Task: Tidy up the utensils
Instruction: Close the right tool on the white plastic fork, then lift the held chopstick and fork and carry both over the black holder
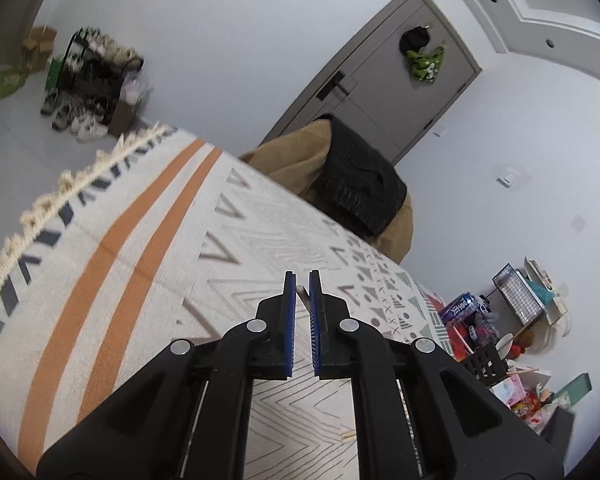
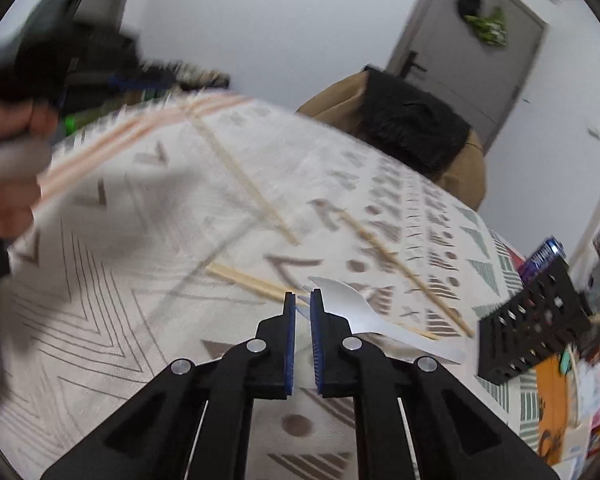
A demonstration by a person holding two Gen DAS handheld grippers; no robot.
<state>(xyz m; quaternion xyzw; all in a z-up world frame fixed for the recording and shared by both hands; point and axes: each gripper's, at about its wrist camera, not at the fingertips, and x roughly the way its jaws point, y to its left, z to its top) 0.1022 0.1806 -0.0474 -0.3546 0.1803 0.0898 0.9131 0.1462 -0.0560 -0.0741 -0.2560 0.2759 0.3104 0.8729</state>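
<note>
My left gripper (image 1: 302, 280) is raised over the patterned tablecloth (image 1: 140, 280) and shut on the end of a thin grey metal utensil (image 1: 302, 295); the rest of that utensil is hidden. My right gripper (image 2: 302, 298) is low over the cloth, its pads shut on the bowl edge of a white plastic spoon (image 2: 344, 304) whose handle runs off to the right. Wooden chopsticks (image 2: 252, 280) lie scattered on the cloth, one pair just beyond the right fingertips. A black perforated holder (image 2: 536, 324) stands at the table's right edge, also visible as the holder (image 1: 485, 364) with a spoon and a stick in it.
A hand (image 2: 8, 160) holds the other gripper, blurred, at the far left. A chair draped with a brown coat (image 1: 300, 160) and a black garment (image 2: 412, 128) stands behind the table. A shoe rack (image 1: 92, 80) and floor clutter (image 1: 520, 392) lie beyond the edges.
</note>
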